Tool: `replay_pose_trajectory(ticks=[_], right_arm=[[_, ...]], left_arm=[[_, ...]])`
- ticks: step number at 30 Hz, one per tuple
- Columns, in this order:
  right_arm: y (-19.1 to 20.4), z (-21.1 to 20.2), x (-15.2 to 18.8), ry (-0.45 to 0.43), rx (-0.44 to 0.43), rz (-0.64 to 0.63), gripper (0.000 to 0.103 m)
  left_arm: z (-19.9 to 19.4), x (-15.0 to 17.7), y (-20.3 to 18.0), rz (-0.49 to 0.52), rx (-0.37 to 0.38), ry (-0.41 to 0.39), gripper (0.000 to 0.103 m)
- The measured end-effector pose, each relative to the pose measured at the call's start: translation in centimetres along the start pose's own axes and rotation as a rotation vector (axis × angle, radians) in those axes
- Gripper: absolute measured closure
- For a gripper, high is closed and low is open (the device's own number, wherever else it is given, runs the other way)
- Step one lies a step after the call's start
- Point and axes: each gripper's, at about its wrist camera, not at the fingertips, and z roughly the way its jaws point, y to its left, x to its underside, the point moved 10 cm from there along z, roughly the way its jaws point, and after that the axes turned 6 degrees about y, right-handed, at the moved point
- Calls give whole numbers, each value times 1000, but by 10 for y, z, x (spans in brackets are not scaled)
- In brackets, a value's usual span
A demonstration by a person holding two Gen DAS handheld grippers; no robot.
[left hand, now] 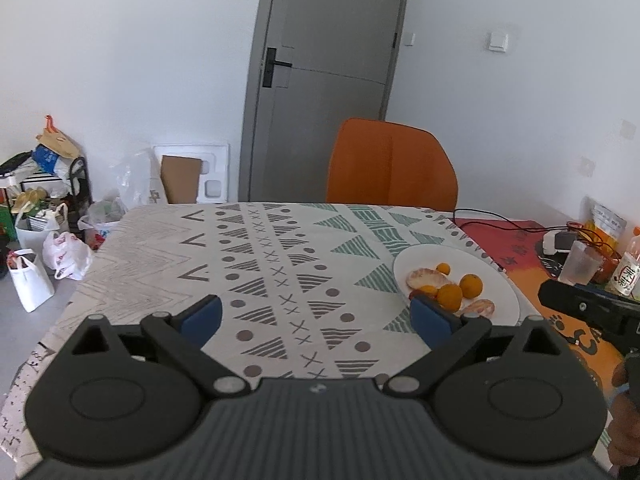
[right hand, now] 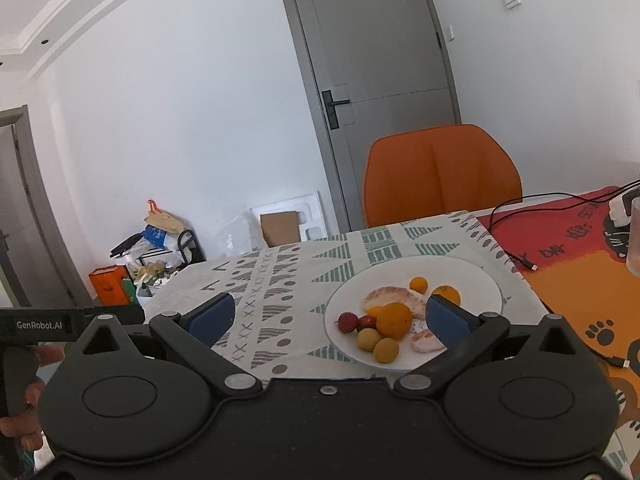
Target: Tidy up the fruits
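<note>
A white plate [right hand: 472,276] on the patterned tablecloth holds mixed fruit: an orange [right hand: 394,321], a second orange [right hand: 447,292], a small kumquat [right hand: 419,284], two yellow round fruits [right hand: 378,344], two red fruits [right hand: 348,322] and peeled pomelo pieces [right hand: 386,296]. The plate also shows in the left wrist view [left hand: 504,284] with oranges [left hand: 471,285]. My right gripper [right hand: 326,320] is open and empty, held above the plate's near edge. My left gripper [left hand: 316,314] is open and empty, over the tablecloth left of the plate.
An orange chair [right hand: 440,172] stands behind the table, with a grey door [right hand: 380,80] beyond. A red-orange mat [right hand: 580,248] with black cables lies right of the plate. A bottle [left hand: 630,268] and a clear cup [left hand: 578,266] stand at the far right. Bags clutter the floor at left [left hand: 48,256].
</note>
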Motion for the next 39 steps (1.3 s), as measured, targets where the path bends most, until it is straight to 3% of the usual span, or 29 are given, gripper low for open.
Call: replay_pose_trajectory(ticks=[21,25,39], right_arm=[[10,-8,27,44,-29,-29,0],[19,-9,32,65,-76,-36,0],[34,-6,38,94,-99,-68,0]], left_arm=[[-12,33,8,18,-52,12,3],[-11,40,6,36,-53,24,3],[-11,39,30,2,-84,23,3]])
